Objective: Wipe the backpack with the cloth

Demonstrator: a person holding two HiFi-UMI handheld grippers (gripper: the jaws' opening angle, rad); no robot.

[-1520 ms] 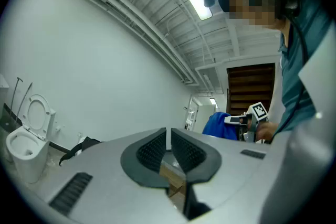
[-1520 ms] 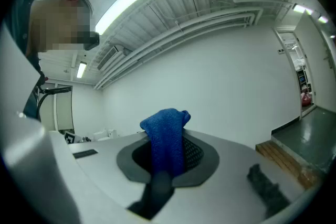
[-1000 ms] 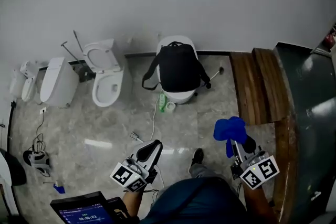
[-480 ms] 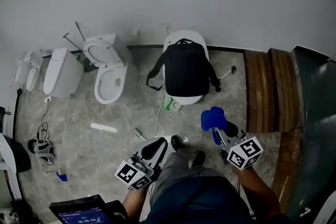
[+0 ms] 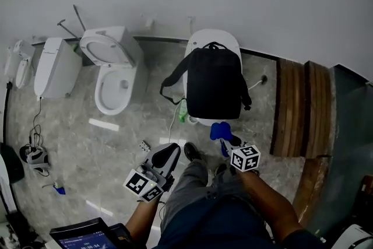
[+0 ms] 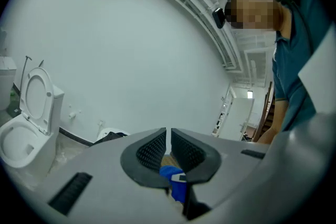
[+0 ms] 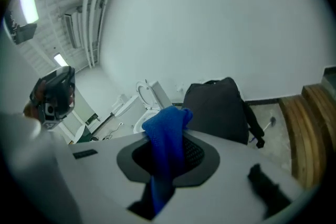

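Observation:
A black backpack (image 5: 214, 87) lies on top of a closed white toilet (image 5: 213, 39) against the wall; it also shows in the right gripper view (image 7: 218, 108). My right gripper (image 5: 224, 138) is shut on a blue cloth (image 5: 220, 130), just short of the backpack's near edge. The cloth (image 7: 165, 152) hangs out between that gripper's jaws. My left gripper (image 5: 166, 155) is lower left, apart from the backpack, jaws shut with nothing between them (image 6: 168, 147).
An open white toilet (image 5: 111, 64) stands left of the backpack, with another fixture (image 5: 53, 73) further left. A green bottle (image 5: 181, 111) sits on the marble floor by the backpack's toilet. Wooden steps (image 5: 303, 108) rise at the right. Cables (image 5: 35, 155) lie at far left.
The person has stepped forward toward the backpack. My right gripper with the blue cloth has moved left and closer to the backpack's near edge. The left gripper stays low.

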